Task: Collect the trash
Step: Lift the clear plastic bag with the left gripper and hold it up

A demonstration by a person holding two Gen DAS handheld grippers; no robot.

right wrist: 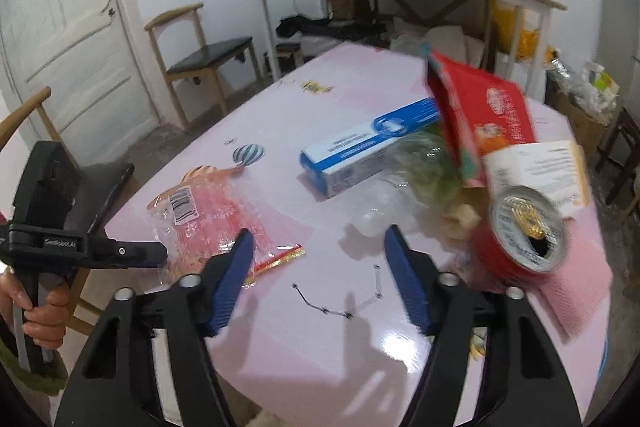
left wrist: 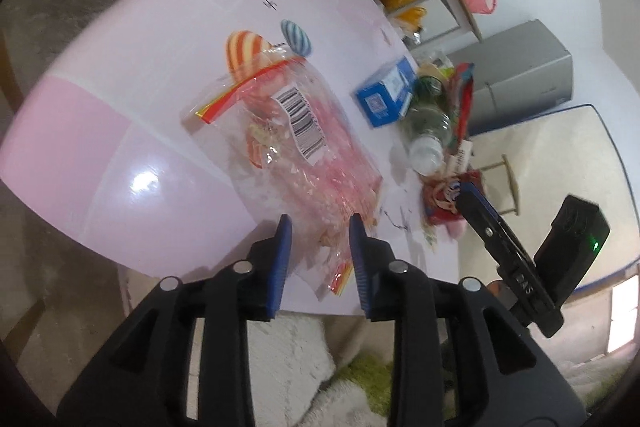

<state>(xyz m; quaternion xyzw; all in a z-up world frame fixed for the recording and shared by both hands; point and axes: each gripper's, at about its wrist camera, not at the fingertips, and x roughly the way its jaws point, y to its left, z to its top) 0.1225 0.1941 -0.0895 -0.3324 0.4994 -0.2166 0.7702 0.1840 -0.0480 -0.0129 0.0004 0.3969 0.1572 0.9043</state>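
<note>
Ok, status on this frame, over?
Left tongs open, straddling clear wrapper edge. Right tongs open, empty, over table. Can, bottle, box uncollected.

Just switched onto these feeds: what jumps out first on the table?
The crinkled clear bag with a barcode label lies at the near edge of the pink table, its end between the open fingers of the left gripper. To its right, a heap: blue box, red snack bag and an opened red can. The right gripper is open over bare tabletop.

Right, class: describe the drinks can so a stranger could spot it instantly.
Start at the pink table, then its cluttered right side. The can lies tipped beside the red snack packet; it alone is round red metal, with a silver top and a gold pull-tab.
</note>
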